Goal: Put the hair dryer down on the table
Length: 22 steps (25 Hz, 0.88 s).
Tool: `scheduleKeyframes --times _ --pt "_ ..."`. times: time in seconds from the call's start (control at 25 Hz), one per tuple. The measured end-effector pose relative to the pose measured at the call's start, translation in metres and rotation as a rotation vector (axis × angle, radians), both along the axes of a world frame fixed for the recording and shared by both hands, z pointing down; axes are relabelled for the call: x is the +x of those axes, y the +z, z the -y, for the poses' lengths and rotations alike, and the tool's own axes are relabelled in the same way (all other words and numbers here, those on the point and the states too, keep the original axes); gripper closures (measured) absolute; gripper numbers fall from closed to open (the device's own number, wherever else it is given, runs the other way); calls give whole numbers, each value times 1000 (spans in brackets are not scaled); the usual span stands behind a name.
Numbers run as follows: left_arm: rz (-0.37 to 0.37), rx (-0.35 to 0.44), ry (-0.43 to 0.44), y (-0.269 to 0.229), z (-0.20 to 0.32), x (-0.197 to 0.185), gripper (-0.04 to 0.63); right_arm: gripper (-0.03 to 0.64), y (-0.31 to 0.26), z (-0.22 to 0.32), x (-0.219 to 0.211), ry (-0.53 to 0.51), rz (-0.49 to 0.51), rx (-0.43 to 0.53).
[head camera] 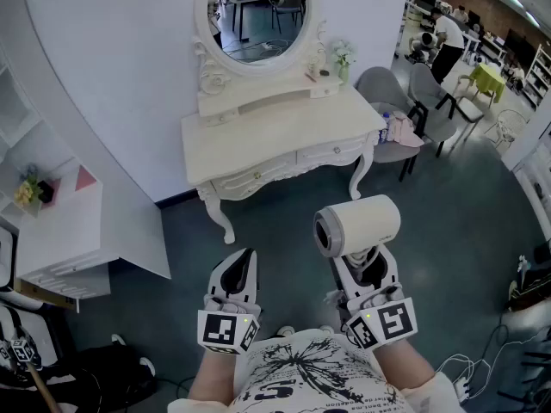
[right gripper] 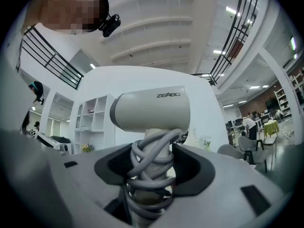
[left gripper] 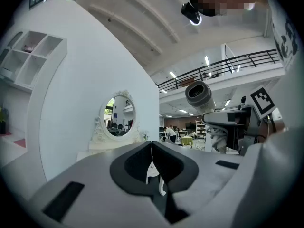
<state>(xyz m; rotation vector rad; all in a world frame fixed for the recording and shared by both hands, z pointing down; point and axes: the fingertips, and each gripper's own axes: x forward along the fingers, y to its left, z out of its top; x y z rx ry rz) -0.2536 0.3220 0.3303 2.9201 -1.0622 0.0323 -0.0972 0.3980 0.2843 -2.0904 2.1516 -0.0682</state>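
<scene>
A cream hair dryer stands upright in my right gripper, above the dark floor in front of the dressing table. Its handle, wrapped in a grey cord, sits between the jaws, which are shut on it; the barrel rises above them. The left gripper is held beside it to the left, shut and empty, its jaw edges meeting. From the left gripper view the hair dryer shows to the right, held up by the right gripper.
The white dressing table carries an oval mirror and a small vase of flowers. A white shelf unit stands at the left. Grey chairs sit to the table's right. People work at desks far back right.
</scene>
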Motion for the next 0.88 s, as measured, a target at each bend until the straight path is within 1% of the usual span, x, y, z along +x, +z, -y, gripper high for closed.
scheduleKeyframes --times 0.28,0.56,0.72,0.88 --pt "8 -2 5 2 1 11 574 364 -1 -1 15 8 24 10" --pt "6 5 11 1 6 14 574 364 -5 1 19 12 38 38" --pt "2 11 12 -2 14 12 574 364 -8 8 17 2 49 49" --pt "0 8 13 -1 24 2 574 364 -9 17 14 3 56 51"
